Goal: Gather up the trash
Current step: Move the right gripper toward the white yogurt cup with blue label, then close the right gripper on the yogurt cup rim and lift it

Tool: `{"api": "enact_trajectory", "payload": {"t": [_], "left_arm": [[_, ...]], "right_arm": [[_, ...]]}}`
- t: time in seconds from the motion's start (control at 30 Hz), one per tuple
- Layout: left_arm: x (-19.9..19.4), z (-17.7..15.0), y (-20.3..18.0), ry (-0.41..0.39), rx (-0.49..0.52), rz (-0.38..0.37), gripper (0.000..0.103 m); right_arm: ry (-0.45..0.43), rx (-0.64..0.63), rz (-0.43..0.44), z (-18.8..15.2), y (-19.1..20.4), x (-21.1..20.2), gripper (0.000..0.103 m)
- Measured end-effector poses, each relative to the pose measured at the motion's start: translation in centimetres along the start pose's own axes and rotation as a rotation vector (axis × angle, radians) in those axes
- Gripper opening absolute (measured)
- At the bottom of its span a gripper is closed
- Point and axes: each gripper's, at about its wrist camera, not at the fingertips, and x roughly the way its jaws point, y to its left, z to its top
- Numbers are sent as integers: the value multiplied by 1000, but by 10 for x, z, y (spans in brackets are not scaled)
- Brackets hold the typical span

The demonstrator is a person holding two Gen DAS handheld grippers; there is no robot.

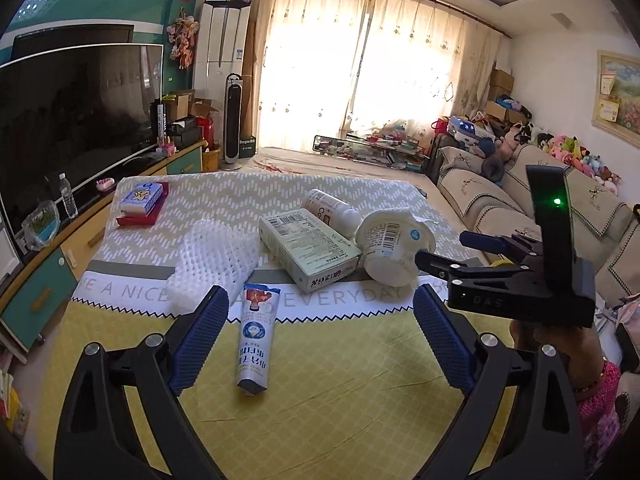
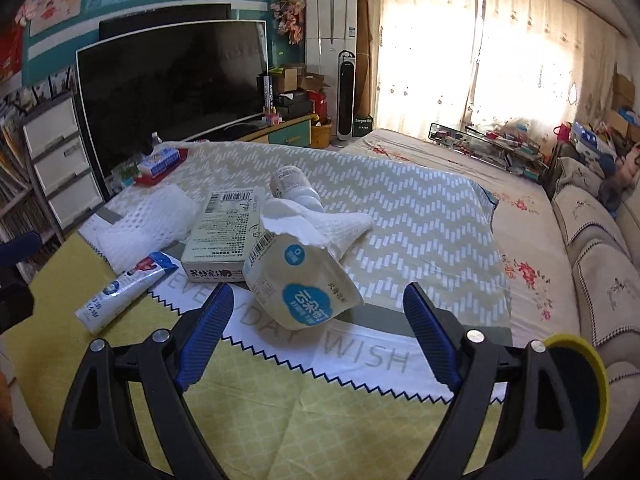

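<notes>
Trash lies on the cloth-covered table [image 1: 340,392]: a toothpaste tube [image 1: 256,332], a pale carton [image 1: 308,248], a white foam net [image 1: 216,260], a white bottle [image 1: 328,208] and a tipped yogurt cup [image 1: 394,246]. My left gripper [image 1: 320,320] is open, its fingers either side of the tube's near end. My right gripper [image 2: 320,316] is open right behind the yogurt cup [image 2: 300,280], with the cup's base between its fingertips, not touching. In the right wrist view the tube [image 2: 124,288], carton [image 2: 224,232], net [image 2: 148,220] and bottle [image 2: 292,184] lie left and beyond. The right gripper body [image 1: 516,280] shows in the left wrist view beside the cup.
A blue and red box [image 1: 142,202] lies at the table's far left corner. A TV [image 1: 76,120] on a cabinet stands to the left, a sofa [image 1: 560,216] to the right. A yellow-rimmed round object [image 2: 576,396] shows at the lower right of the right wrist view.
</notes>
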Motion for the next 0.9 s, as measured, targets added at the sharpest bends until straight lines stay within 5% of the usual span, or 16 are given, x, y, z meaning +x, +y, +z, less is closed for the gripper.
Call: {"api": "enact_trajectory", "payload": {"t": [0.5, 0.67, 0.9], "left_arm": [[10, -10, -2, 34, -17, -27, 92], [10, -10, -5, 34, -13, -28, 92], [12, -11, -5, 41, -14, -29, 92]], "right_arm": [[77, -62, 174, -9, 8, 31, 83], [119, -32, 261, -10, 8, 33, 54], [158, -2, 312, -14, 6, 34, 37]]}}
